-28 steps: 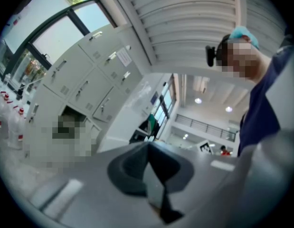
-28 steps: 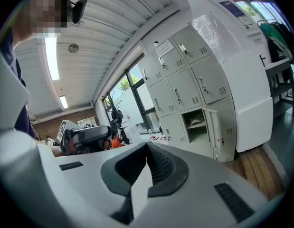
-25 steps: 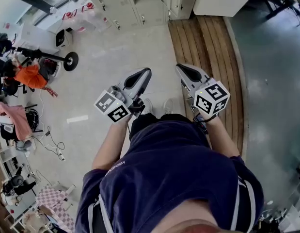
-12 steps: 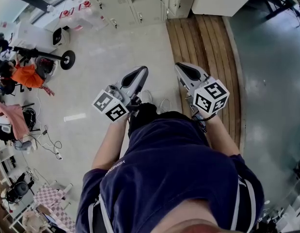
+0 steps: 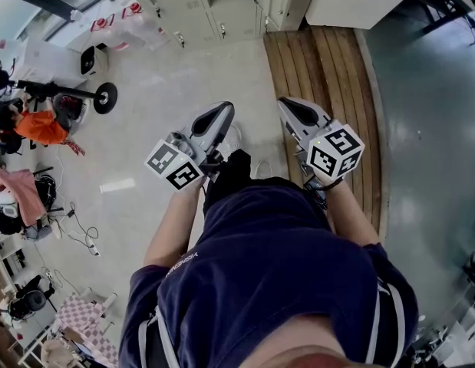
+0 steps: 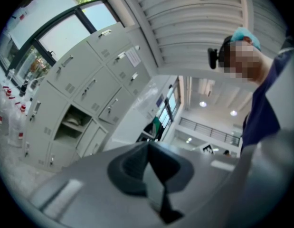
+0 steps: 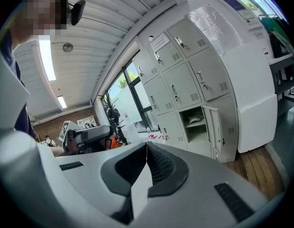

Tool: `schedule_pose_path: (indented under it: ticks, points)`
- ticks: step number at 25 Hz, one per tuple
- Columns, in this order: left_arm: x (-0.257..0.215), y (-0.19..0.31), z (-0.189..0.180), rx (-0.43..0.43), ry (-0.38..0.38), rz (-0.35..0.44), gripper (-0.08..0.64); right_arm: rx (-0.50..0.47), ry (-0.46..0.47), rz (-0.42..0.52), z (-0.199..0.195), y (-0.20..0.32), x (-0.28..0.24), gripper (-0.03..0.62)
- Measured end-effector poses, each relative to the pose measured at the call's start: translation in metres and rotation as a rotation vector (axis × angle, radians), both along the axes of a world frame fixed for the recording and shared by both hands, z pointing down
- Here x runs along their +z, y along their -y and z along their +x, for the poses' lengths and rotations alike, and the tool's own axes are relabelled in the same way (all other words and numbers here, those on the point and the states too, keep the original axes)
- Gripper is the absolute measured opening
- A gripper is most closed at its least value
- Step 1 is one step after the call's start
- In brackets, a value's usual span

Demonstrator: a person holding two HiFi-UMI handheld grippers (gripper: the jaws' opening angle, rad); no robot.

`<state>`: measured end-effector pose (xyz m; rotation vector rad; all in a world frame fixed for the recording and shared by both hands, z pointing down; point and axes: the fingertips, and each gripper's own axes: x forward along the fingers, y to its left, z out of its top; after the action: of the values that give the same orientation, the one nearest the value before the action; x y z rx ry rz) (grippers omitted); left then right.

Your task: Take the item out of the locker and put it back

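Two hand-held grippers, both empty: the left hand-held gripper (image 6: 147, 147) has its jaws together with nothing between the pads, and the right hand-held gripper (image 7: 147, 148) is the same, pads meeting in a thin line. Both are held out in front of the person at about waist level, side by side, and aimed toward the bank of grey lockers (image 7: 184, 75), which is well apart from either jaw tip. One locker compartment (image 7: 200, 125) stands open ahead of the right hand-held gripper and a little right of its jaw line, with its door (image 7: 215, 131) swung out on the far side. The item (image 7: 196, 119), a pale thing lying on the shelf inside, is too small to identify. Ahead and left of the left hand-held gripper, the same opening shows. Judgement: the task has not started and this is the approach. Risks from here are reaching the shelf with the jaws together, which would push the item deeper instead of taking it, and clipping the swung-out door with the right hand-held gripper, since the opening is narrow. The strip of wooden floor (image 5: 329, 67) at the locker foot could also catch a foot. A soft or flat item may slip from a shallow pinch.
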<state>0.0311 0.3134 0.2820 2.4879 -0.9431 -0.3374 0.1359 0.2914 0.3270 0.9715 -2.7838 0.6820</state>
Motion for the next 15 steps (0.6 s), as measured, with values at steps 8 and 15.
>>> schedule_pose_path:
  ticks: [8, 15]
  points:
    - [0.007, 0.07, -0.032, 0.02, 0.005, -0.007, 0.003, 0.007, -0.007, -0.013, -0.034, 0.067, 0.008, 0.008]
    - [0.011, 0.132, -0.064, 0.042, -0.005, -0.016, 0.003, 0.02, -0.017, -0.027, -0.07, 0.125, 0.011, 0.008]
